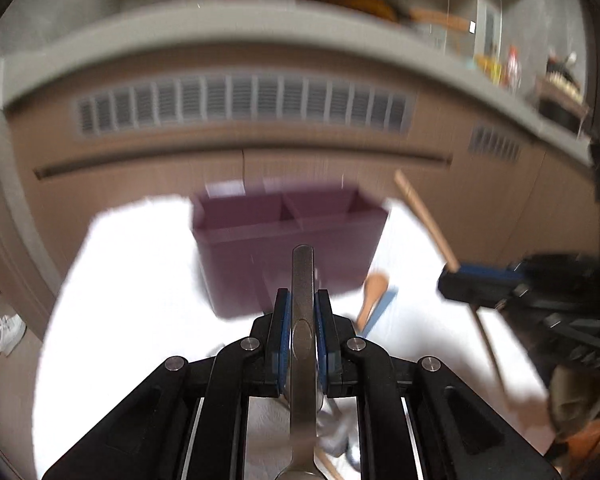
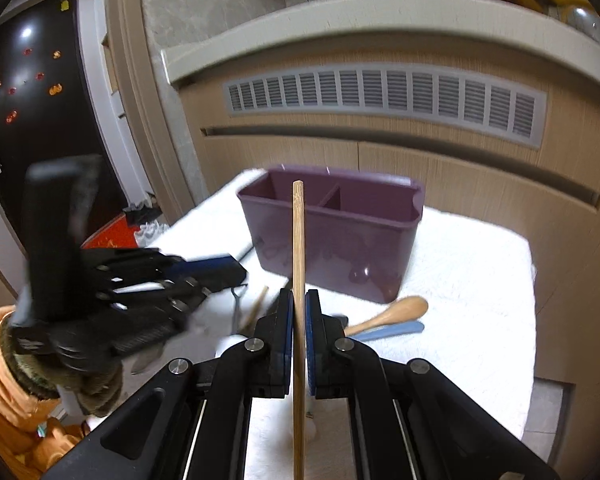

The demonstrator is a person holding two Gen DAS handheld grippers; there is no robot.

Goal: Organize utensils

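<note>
A purple utensil caddy (image 2: 332,236) stands on a bench covered with a white fluffy cloth (image 2: 472,280), its top open and split by a divider into compartments. Just in front of it, toward its right end, a wooden spoon (image 2: 396,312) lies on the cloth touching a pale blue utensil (image 2: 392,330), and more utensils lie partly hidden near the left gripper.

The right gripper (image 2: 299,320) has its fingers closed on a bamboo stick (image 2: 298,240), which runs upright between the blue pads with its tip level with the caddy's rim in the picture.

The left gripper (image 1: 303,312) has its fingers clamped on the flat handle of a metal utensil (image 1: 303,280); its working end is cut off at the bottom edge. That view is smeared with blur.

Behind the bench runs a wooden cabinet front with a slatted vent grille (image 2: 384,96) under a pale countertop edge. An orange sleeve (image 2: 4,380) shows behind the left gripper.
</note>
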